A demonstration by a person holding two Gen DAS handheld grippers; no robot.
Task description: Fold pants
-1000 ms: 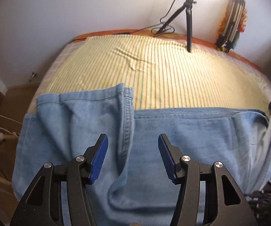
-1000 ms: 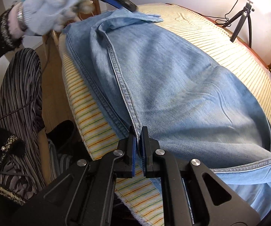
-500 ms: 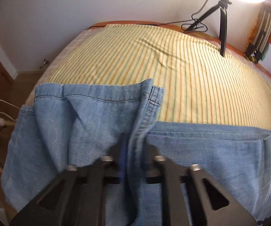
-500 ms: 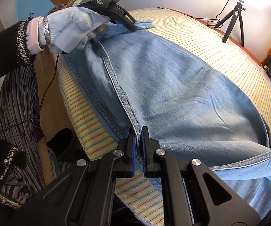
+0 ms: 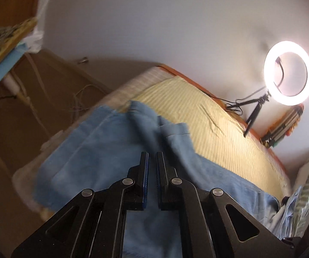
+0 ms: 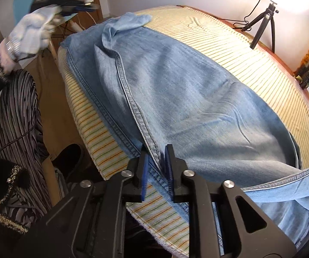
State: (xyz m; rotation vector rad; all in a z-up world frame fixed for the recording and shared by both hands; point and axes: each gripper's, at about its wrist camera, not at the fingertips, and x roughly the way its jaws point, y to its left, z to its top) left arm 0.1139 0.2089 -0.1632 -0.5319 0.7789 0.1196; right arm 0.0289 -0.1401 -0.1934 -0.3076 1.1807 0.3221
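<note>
Light blue denim pants (image 6: 197, 99) lie spread along the near edge of a bed with a yellow striped cover (image 6: 251, 49). My right gripper (image 6: 156, 150) stands slightly parted around the thick side seam (image 6: 141, 120) at the bed's near edge. My left gripper (image 5: 152, 157) is shut and empty, lifted above the rumpled leg hems (image 5: 171, 129). In the right wrist view the left gripper (image 6: 90, 5) is in the air to the left of the bed, held in a gloved hand (image 6: 34, 30), clear of the hems (image 6: 133, 20).
A ring light on a small tripod (image 5: 287, 73) stands at the bed's far edge. A blue chair (image 6: 25, 6) and a wooden door are to the left. The person's striped trousers (image 6: 19, 116) are beside the bed. Cables lie on the floor (image 5: 79, 99).
My left gripper let go of the leg hem and rose up and away to the left. My right gripper's jaws opened slightly around the seam. The hems dropped rumpled on the bed.
</note>
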